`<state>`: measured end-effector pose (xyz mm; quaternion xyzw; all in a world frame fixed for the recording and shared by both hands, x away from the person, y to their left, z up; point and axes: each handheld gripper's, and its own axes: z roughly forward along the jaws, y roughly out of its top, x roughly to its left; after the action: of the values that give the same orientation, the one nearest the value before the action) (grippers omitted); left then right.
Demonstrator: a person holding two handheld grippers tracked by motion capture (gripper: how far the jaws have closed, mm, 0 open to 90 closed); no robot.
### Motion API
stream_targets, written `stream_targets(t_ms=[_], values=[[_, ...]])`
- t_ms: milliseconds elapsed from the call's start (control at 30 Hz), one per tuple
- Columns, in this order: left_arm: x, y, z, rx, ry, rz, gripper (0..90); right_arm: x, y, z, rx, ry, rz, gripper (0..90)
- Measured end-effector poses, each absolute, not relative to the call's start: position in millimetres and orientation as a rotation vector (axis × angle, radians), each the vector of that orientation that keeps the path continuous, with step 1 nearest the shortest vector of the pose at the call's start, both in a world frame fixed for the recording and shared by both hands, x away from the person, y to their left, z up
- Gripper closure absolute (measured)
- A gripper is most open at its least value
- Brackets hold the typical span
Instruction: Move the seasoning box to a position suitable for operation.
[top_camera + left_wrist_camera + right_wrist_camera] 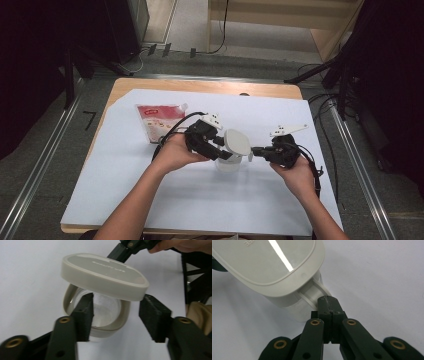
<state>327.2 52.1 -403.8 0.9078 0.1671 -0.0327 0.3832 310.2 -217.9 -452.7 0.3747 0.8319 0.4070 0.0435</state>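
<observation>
Lid (105,275) tilted over container (100,322), right gripper (329,302) clamping handle (313,293)

The container (229,163) stands on the sheet (150,200), near the middle of the table (200,86). The lid (236,142) sits tilted above the container opening, raised on one side. The left gripper (223,150) lies to the left of the container; one jaw stands inside the opening, the other outside the rim. The right gripper (253,151) lies to the right, its jaws together at the container's handle (313,293). The pouch (159,120) lies flat on the sheet, behind and left of the left gripper, well apart from the container.
</observation>
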Motion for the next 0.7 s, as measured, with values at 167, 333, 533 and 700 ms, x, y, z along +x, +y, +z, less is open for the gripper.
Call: stream_targets(t_ms=[167, 333, 533, 700], values=[[326.0, 49.7, -401.0, 2.317, 0.403, -0.125, 64.7, 310.3, -218.0, -452.7, 1.147, 2.545, 1.244, 90.0], [323.5, 44.2, -399.1, 2.338, 0.390, -0.151, 77.3, 310.5, -218.2, -453.0, 1.147, 2.547, 1.248, 90.0], [321.4, 40.1, -396.4, 2.336, 0.388, -0.164, 84.6, 310.2, -218.1, -452.9, 1.154, 2.549, 1.245, 90.0], [322.4, 34.7, -398.2, 2.340, 0.411, -0.163, 90.0, 310.2, -218.0, -453.5, 1.151, 2.550, 1.243, 90.0]])
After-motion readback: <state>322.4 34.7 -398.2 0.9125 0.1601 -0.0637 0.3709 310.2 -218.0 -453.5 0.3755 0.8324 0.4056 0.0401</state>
